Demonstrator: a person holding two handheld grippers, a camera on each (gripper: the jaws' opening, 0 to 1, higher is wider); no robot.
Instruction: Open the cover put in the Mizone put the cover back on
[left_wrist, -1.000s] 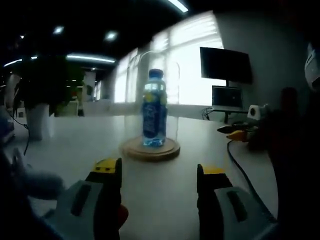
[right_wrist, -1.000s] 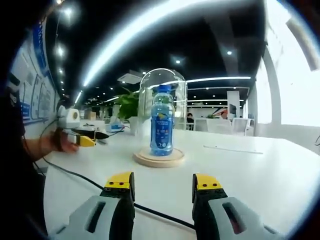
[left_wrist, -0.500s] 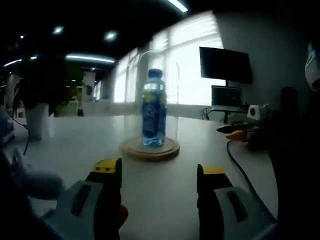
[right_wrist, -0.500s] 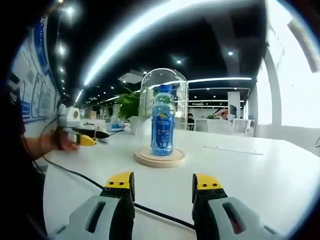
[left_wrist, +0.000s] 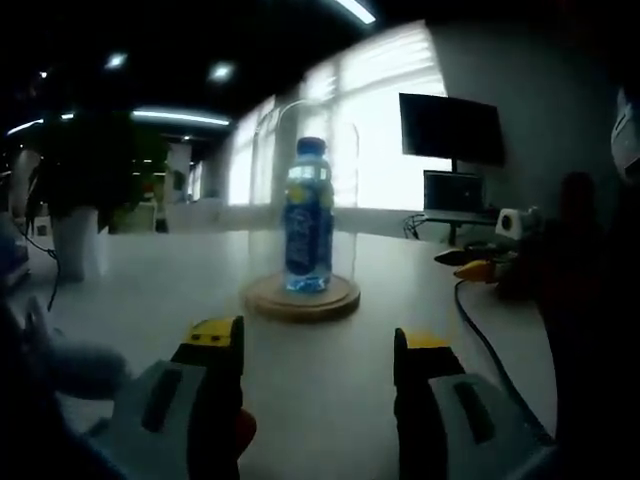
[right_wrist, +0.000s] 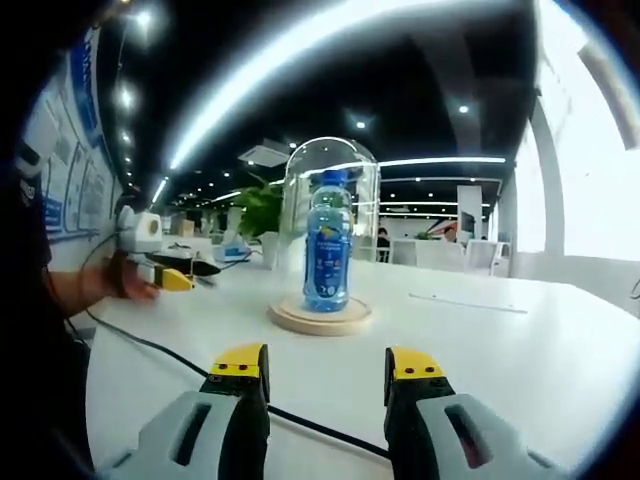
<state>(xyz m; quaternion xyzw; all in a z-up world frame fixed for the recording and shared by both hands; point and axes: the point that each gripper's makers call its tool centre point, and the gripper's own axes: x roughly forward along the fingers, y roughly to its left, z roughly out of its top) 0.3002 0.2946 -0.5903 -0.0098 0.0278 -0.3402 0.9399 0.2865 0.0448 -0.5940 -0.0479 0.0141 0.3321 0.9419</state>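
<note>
— Mizone bottle (right_wrist: 327, 245), where is it standing right now?

— It is standing upright in the middle of a round wooden base (right_wrist: 320, 318) on the white table (right_wrist: 520, 350), and the clear glass cover (right_wrist: 331, 160) is sitting over it, its rim resting on the base.

— And from the other side?

— In the left gripper view the same bottle (left_wrist: 308, 220) is showing blue with a yellow patch on the label, under the dome (left_wrist: 310, 115), which is looking faint against the bright windows. The base (left_wrist: 302, 297) is lying well ahead of the jaws.

— What are the tongs doing?

— The left gripper (left_wrist: 318, 340) is hovering low over the table with its yellow-tipped jaws spread wide, gripping nothing. The right gripper (right_wrist: 325, 368) is doing the same, jaws apart and empty, pointing at the bottle.

— Anything else lying around?

— A black cable (right_wrist: 170, 352) is running across the table just ahead of the right gripper's jaws. A dark monitor (left_wrist: 452, 128) is standing against the wall.
</note>
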